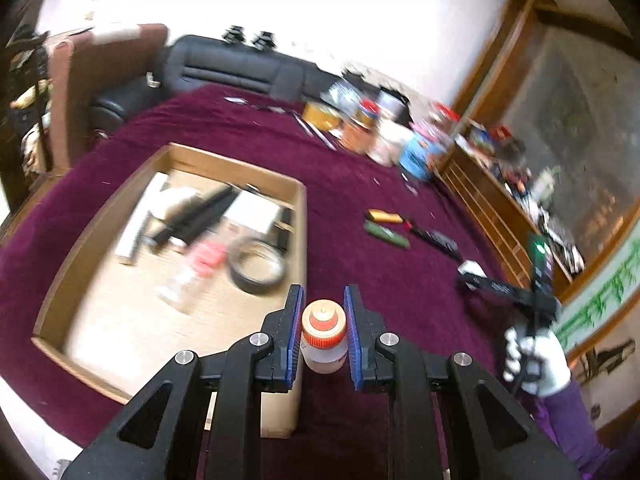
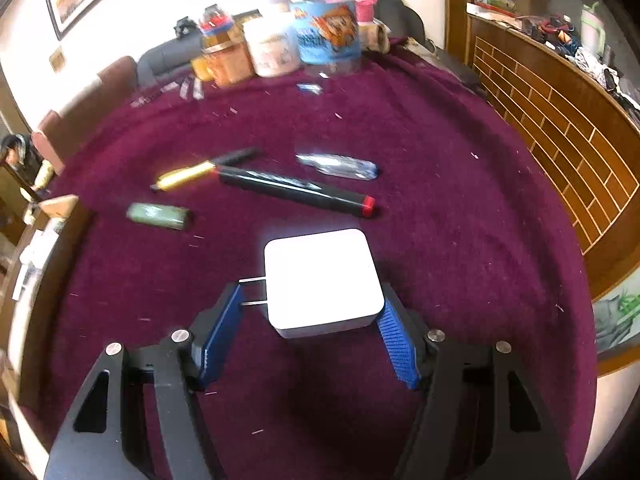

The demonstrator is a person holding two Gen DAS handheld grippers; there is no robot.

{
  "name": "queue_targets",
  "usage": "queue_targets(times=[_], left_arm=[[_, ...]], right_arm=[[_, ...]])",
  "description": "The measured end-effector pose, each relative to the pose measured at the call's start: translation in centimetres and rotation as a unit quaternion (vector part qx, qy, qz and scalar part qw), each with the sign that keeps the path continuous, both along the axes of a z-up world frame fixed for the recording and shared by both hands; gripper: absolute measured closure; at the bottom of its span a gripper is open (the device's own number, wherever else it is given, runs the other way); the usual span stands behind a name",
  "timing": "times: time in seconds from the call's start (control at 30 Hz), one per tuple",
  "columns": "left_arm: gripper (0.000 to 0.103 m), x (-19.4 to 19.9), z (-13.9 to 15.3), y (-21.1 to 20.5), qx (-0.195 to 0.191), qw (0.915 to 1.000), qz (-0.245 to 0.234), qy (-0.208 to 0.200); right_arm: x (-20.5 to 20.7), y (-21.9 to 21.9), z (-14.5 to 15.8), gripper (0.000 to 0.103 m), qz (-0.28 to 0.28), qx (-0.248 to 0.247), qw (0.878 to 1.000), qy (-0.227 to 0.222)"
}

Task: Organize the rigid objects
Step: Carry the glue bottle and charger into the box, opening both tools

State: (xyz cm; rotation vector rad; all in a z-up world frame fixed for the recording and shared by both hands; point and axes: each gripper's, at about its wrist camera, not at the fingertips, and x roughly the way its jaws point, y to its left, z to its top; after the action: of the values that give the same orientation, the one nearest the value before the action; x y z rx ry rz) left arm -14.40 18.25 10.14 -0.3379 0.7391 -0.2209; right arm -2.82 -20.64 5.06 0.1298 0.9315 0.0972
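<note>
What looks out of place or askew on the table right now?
Nothing spilled or broken. The white charger sits skewed between the right gripper's open jaws, prongs toward the left jaw. A gold pen, black marker and green tube lie scattered outside the wooden tray.

Small bottle (image 1: 324, 340), orange-red cap, whitish body, upright between left claw (image 1: 323, 314) pads, just beside wooden tray (image 1: 298, 216) corner. White square charger (image 2: 322, 282), two prongs pointing left, flat between right claw (image 2: 312, 312) pads. On maroon cloth beyond: green lighter (image 2: 158, 216), gold-handled tool (image 2: 188, 174), black marker with red end (image 2: 296, 192), clear-wrapped item (image 2: 338, 165), lying apart.
</note>
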Motion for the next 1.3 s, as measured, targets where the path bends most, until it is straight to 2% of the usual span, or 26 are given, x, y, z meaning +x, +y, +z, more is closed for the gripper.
queue_targets(times=[0.2, 0.33, 0.43, 0.6, 0.83, 0.93, 1.0, 1.13, 1.2, 1.3], left_arm=[[0.086, 0.4, -0.5, 5.9, -0.017, 0.9984, 0.054, 0.004], [0.086, 0.4, -1.0, 8.3, 0.003, 0.9977, 0.064, 0.023], [0.086, 1.1, -2.1, 9.9, 0.018, 0.9963, 0.065, 0.054], [0.086, 3.6, -4.8, 12.4, 0.012, 0.9909, 0.056, 0.122], [0.085, 7.9, -7.6, 13.9, 0.023, 0.9809, 0.049, 0.187], [0.084, 8.5, -7.6, 13.4, 0.039, 0.9807, 0.046, 0.186], [0.071, 8.4, -7.4, 13.2, 0.03, 0.9815, 0.043, 0.184], [0.062, 6.5, -5.7, 13.7, 0.016, 0.9868, 0.052, 0.153], [0.054, 5.1, -4.8, 14.4, 0.009, 0.9892, 0.065, 0.131], [0.052, 2.8, -3.7, 15.8, 0.002, 0.9906, 0.091, 0.103]], right_arm=[[-1.6, 4.8, 3.8, 0.037, 0.06, 0.034, 0.997, -0.029], [-2.5, 10.0, 5.5, 0.037, 0.129, 0.05, 0.99, -0.038], [-3.1, 14.8, 6.1, 0.037, 0.189, 0.068, 0.979, -0.035], [-3.8, 22.1, 4.8, 0.037, 0.272, 0.089, 0.958, -0.009], [-5.6, 30.8, 1.4, 0.037, 0.355, 0.06, 0.933, 0.028], [-6.3, 33.2, 0.0, 0.037, 0.375, 0.037, 0.925, 0.042], [-7.0, 34.5, -0.8, 0.036, 0.388, 0.023, 0.92, 0.053], [-7.2, 35.6, -2.0, 0.036, 0.394, -0.015, 0.916, 0.068], [-7.1, 36.1, -2.4, 0.036, 0.393, -0.025, 0.916, 0.075], [-6.8, 37.1, -2.4, 0.036, 0.392, -0.04, 0.916, 0.072]])
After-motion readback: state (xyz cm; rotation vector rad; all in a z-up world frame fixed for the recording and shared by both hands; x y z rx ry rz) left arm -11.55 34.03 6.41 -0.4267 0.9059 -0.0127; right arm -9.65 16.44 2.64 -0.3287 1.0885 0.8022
